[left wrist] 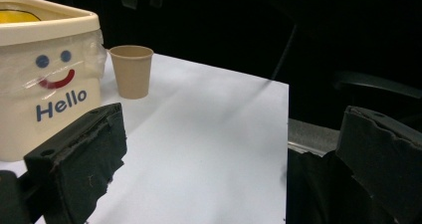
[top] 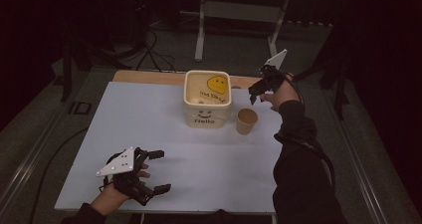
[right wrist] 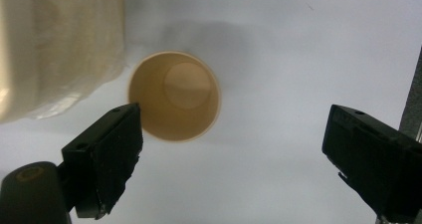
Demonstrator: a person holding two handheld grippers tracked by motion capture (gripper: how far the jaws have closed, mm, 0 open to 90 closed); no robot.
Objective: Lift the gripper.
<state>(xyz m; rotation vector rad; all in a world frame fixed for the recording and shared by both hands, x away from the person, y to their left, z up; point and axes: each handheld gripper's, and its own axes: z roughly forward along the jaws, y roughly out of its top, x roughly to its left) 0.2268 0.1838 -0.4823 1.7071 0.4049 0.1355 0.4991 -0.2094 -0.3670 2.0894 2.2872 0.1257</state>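
A tan paper cup [top: 247, 121] stands upright on the white table top [top: 164, 129], just right of a cream tub [top: 207, 99] marked "Hello" with a smiley face. In the right gripper view I look straight down into the cup [right wrist: 174, 97], and it is empty. My right gripper [top: 254, 94] hangs open above and slightly behind the cup, its jaws [right wrist: 234, 149] wide apart with nothing between them. Near the table's front left my left gripper [top: 161, 170] is also open and empty. Its view looks across the table at the tub [left wrist: 50, 79] and the cup [left wrist: 132, 70].
A yellow smiley shape [top: 217, 84] lies inside the tub. A wooden strip [top: 144, 76] shows at the table's far edge. Beyond it stand a metal frame [top: 239, 20] and cables on the floor [top: 149, 55]. The table's right edge [left wrist: 287, 134] drops off toward a dark chair.
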